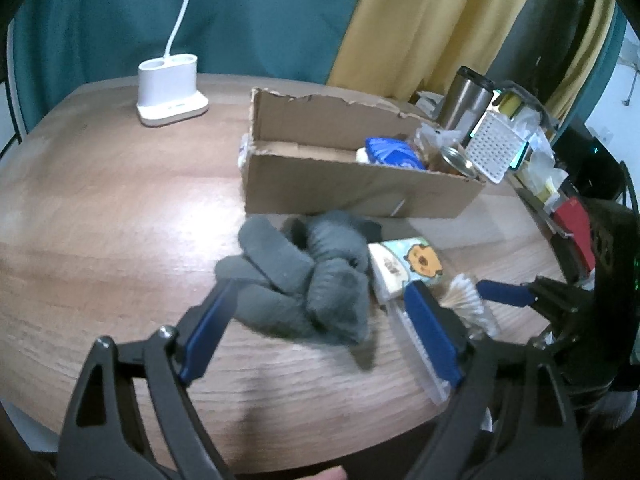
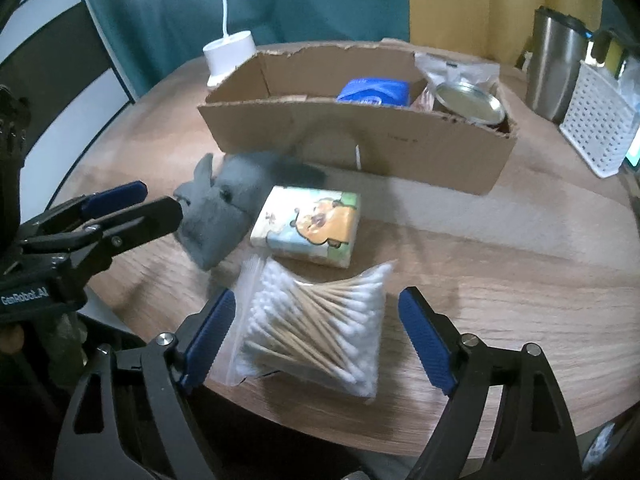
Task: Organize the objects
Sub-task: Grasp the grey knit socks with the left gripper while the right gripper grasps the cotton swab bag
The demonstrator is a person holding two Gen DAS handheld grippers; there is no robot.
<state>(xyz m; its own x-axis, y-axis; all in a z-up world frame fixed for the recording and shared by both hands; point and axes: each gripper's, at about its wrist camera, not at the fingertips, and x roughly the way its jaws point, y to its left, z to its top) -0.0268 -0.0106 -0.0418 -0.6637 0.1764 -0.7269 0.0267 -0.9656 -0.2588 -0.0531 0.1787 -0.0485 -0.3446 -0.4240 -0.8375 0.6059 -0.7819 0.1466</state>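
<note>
Left wrist view looks down on a round wooden surface where a grey plush toy lies in a heap, just in front of a torn cardboard box. The left gripper hangs over the toy with its jaws spread wide; the blue pads flank the plush without pressing on it. Just beside the toy on the right lies a tissue pack printed with an orange cartoon animal.

From the right wrist view, the right gripper hangs over a clear zip bag of cotton swabs at the near edge of the surface. Its jaws also stand wide open, one pad on each side of the bag, neither one squeezing it. The tissue pack sits just behind the bag, and the plush toy lies to its left, with the left gripper reaching in at it from the side.

Inside the box rest a blue packet, a crinkled clear bag and a jar with a metal lid. Behind the box stands a white lamp base; to the right stand a steel tumbler and a white perforated basket.
</note>
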